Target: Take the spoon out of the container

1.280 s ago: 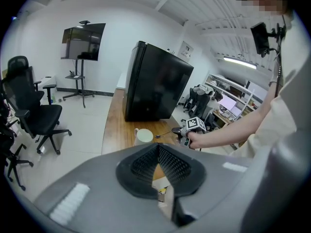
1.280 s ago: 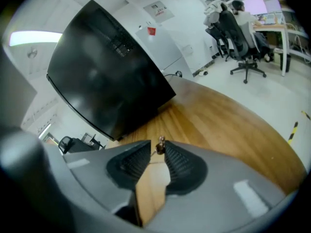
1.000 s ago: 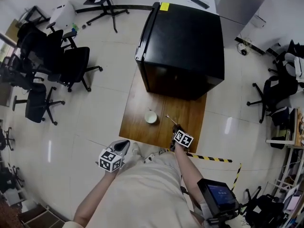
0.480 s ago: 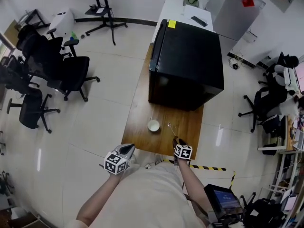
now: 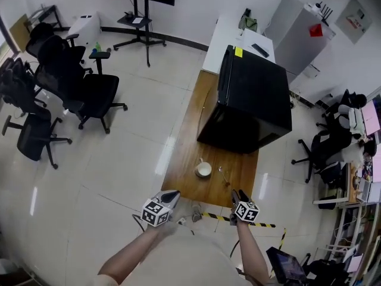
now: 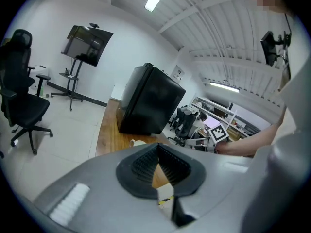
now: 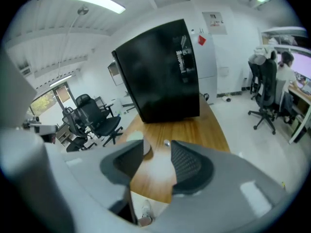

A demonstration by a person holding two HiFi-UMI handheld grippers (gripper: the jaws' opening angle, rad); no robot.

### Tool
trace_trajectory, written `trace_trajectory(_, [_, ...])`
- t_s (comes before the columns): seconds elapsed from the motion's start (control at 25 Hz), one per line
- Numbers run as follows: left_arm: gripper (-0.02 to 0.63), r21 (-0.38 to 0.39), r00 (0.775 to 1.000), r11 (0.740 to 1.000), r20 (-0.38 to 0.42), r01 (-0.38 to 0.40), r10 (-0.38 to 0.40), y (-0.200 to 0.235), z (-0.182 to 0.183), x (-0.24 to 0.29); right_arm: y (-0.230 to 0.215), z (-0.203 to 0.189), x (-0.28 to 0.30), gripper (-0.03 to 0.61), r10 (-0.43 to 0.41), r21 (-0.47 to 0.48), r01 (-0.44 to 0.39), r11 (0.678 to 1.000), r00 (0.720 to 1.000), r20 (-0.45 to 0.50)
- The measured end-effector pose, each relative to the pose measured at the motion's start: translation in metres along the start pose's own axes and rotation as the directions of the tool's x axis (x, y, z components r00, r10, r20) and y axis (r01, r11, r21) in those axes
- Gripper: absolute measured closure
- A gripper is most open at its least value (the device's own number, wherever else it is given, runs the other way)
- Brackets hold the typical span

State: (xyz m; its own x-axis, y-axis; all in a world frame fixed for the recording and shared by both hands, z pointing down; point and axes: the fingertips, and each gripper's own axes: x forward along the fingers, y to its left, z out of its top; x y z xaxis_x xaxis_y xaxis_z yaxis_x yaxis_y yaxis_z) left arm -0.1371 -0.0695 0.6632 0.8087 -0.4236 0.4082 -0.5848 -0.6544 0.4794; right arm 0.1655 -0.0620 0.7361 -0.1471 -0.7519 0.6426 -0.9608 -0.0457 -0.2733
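Wooden table [image 5: 184,159] carries the white container [image 5: 203,170], and the spoon [image 5: 223,174] lies flat on the wood just to its right, outside it. Right tool [image 5: 236,195] hovers at the table's near edge, jaws wide apart, nothing between them. Left tool [image 5: 169,196] hangs beside it, jaws together, empty

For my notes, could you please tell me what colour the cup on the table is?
The cup is white, clearest in the head view.
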Motion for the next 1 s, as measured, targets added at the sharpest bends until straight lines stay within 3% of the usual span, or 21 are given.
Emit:
trace_trajectory(0.28, [0.629,0.047,0.998,0.997,-0.041,0.057,-0.055,0.005,-0.022,0.001,0.047,0.022,-0.046,0.402,0.056,-0.064,-0.05,0.997,0.995,0.088])
trace_trajectory(0.56, [0.627,0.098,0.998,0.994,-0.058,0.036,-0.031,-0.021,-0.034,-0.009,0.066,0.013,-0.073,0.402,0.141,-0.06,-0.133,0.989,0.977,0.162])
trace_trajectory(0.68, [0.628,0.116,0.999,0.993,-0.046,0.014,-0.008,-0.042,-0.037,-0.008,0.062,0.015,-0.094,0.402,0.185,-0.081,-0.172,0.982,0.963,0.196])
trace_trajectory(0.8, [0.628,0.141,0.999,0.99,-0.046,0.002,0.005,-0.056,-0.042,-0.021,0.071,0.012,-0.117,0.402,0.223,-0.044,-0.219,0.975,0.943,0.247])
trace_trajectory(1.0, [0.627,0.132,0.999,0.991,-0.024,-0.034,0.037,-0.086,-0.046,-0.032,0.08,0.027,-0.147,0.402,0.288,-0.049,-0.287,0.957,0.913,0.289])
